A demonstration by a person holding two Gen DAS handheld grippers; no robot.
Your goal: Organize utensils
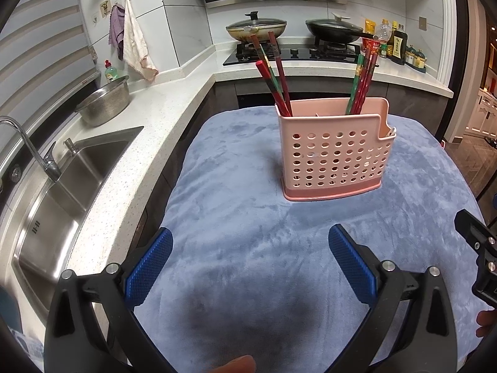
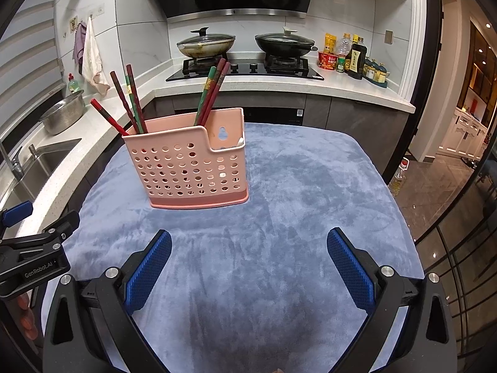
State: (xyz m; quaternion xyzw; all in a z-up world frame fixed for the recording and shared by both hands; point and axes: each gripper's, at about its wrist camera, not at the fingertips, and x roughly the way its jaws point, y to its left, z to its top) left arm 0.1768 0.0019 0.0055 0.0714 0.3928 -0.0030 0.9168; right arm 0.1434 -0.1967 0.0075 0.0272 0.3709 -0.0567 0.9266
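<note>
A pink perforated utensil holder [image 1: 335,152] [image 2: 189,168] stands upright on a blue cloth [image 1: 248,217] [image 2: 279,202]. Red and green chopsticks lean in its left compartment [image 1: 275,77] [image 2: 127,105] and in its middle compartment [image 1: 362,85] [image 2: 211,93]. A white utensil tip shows in its low right compartment [image 2: 239,141]. My left gripper [image 1: 250,245] is open and empty, above the cloth in front of the holder. My right gripper [image 2: 248,245] is open and empty, in front and to the right of the holder.
A white counter with a steel sink [image 1: 59,192] and colander [image 1: 104,102] runs along the left. The stove [image 2: 245,68] with two lidded pans and sauce bottles [image 2: 355,57] stands at the back. The cloth's right edge drops to the floor.
</note>
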